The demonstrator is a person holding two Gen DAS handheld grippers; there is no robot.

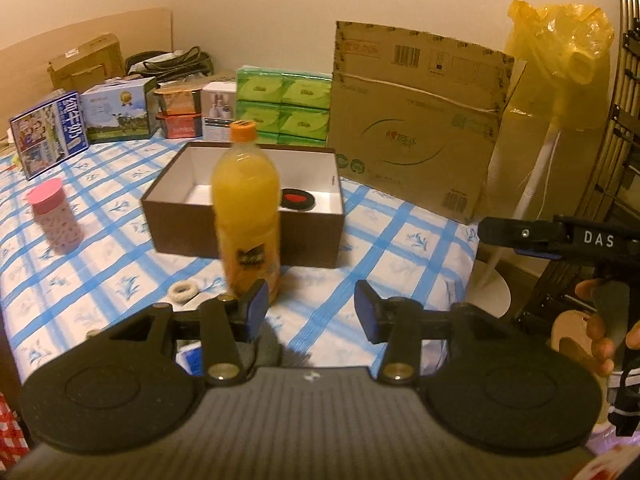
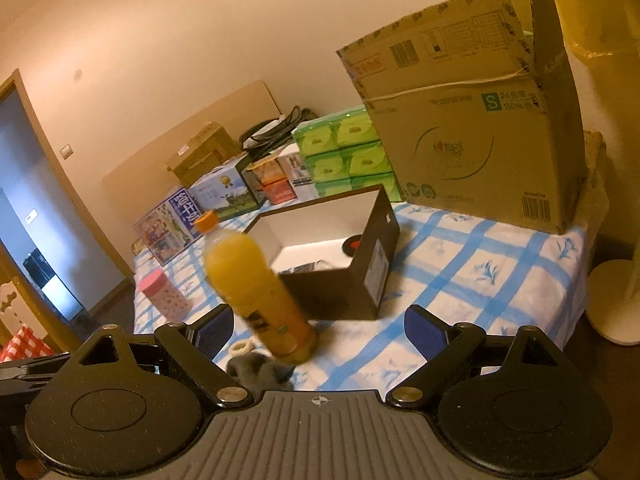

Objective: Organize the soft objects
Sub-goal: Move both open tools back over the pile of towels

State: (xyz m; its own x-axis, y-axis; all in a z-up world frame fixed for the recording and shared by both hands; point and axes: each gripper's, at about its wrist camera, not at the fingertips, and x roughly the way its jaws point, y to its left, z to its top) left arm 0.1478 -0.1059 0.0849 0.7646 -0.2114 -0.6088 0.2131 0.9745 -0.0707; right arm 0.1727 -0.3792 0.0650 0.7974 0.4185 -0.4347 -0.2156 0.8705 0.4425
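A grey soft object [image 1: 276,350] [image 2: 260,370] lies on the blue-checked cloth, just below my left gripper [image 1: 312,312] and near the front edge. Beside it lies a small white fabric ring [image 1: 183,293] [image 2: 244,346]. An open brown box [image 1: 180,236] [image 2: 372,280] with a white inside stands behind them and holds a black-and-red round item [image 1: 298,199]. My left gripper is open with only cloth showing between its blue pads. My right gripper [image 2: 320,332] is open wide and holds nothing; one of its fingers [image 1: 520,234] shows at the right of the left wrist view.
A tall orange juice bottle [image 1: 246,208] [image 2: 256,292] stands in front of the box, close to my left gripper's left finger. A pink-lidded jar [image 1: 54,216] [image 2: 162,292] stands left. A large cardboard carton [image 1: 416,120] [image 2: 480,140], green tissue packs [image 1: 284,104] and small boxes line the back.
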